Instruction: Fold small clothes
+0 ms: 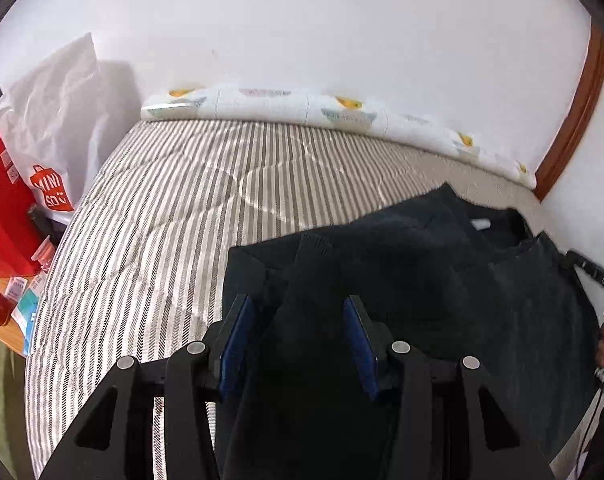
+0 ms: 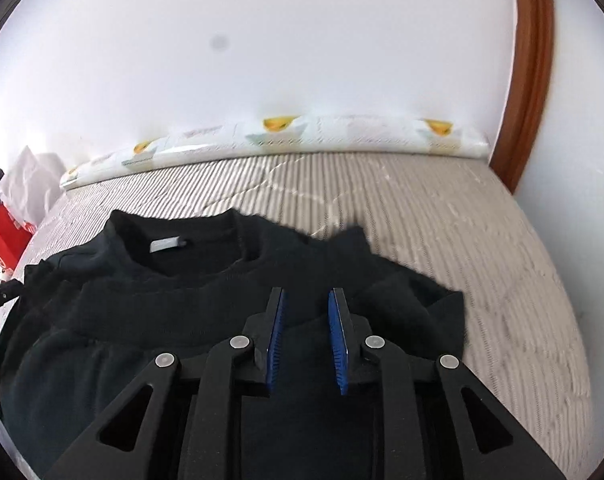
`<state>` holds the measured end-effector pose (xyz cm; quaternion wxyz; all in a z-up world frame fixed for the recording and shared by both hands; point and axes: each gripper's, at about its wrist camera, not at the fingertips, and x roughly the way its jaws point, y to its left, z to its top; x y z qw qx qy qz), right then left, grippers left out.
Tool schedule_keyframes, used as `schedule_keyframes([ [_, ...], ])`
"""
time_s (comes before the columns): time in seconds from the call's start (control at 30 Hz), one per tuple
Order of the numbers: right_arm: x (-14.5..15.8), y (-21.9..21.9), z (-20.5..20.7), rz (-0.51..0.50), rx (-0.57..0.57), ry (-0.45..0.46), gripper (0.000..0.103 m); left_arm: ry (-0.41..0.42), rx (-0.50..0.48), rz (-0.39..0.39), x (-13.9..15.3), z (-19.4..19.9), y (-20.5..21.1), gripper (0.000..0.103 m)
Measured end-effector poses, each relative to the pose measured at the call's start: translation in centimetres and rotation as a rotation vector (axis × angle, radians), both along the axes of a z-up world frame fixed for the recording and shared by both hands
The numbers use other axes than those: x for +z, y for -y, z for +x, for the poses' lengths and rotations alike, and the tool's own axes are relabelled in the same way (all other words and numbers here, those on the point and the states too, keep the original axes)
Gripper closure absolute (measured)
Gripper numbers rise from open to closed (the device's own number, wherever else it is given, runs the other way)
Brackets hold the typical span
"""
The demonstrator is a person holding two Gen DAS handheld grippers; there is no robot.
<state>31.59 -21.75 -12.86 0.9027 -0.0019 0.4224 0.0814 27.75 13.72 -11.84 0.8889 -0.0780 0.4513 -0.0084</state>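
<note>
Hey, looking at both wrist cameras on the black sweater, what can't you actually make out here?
- Neck label, right wrist view: too small and blurred to read.
- Black sweater hem, both views: hidden behind the left gripper and right gripper.
- Whether either gripper pinches cloth: black on black, unclear.
- Items beside the red box, left wrist view: cut off by the fisheye edge.

Black sweater [image 2: 205, 320] with pale neck label [image 2: 166, 245]; grey-white striped bedcover [image 1: 173, 208]; white blanket [image 1: 302, 110] with yellow prints; red box [image 1: 1, 208] left of gripper; blue pads [image 2: 340, 340].
</note>
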Motion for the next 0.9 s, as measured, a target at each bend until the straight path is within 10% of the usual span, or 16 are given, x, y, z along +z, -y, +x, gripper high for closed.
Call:
schedule_keyframes([
  [0.33, -3.3, 2.9, 3.2, -0.017, -0.053, -0.111, 0.064, 0.009, -0.026, 0.026, -1.1, 0.5, 0.3, 0.077],
  [0.5, -3.6, 2.7, 3.7, -0.041, -0.034, -0.102, 0.084, 0.014, -0.016, 0.008, -0.9, 0.6, -0.1, 0.088],
  [0.73, 0.3, 5.6, 0.5, 0.082, -0.045, 0.046, 0.086, 0.037, 0.002, -0.014, -0.3, 0.2, -0.2, 0.089],
  [0.9, -3.2, 5.7, 2.5, 0.043, -0.079, -0.085, 0.085, 0.017, 0.002, 0.028, -0.7, 0.4, 0.5, 0.082],
])
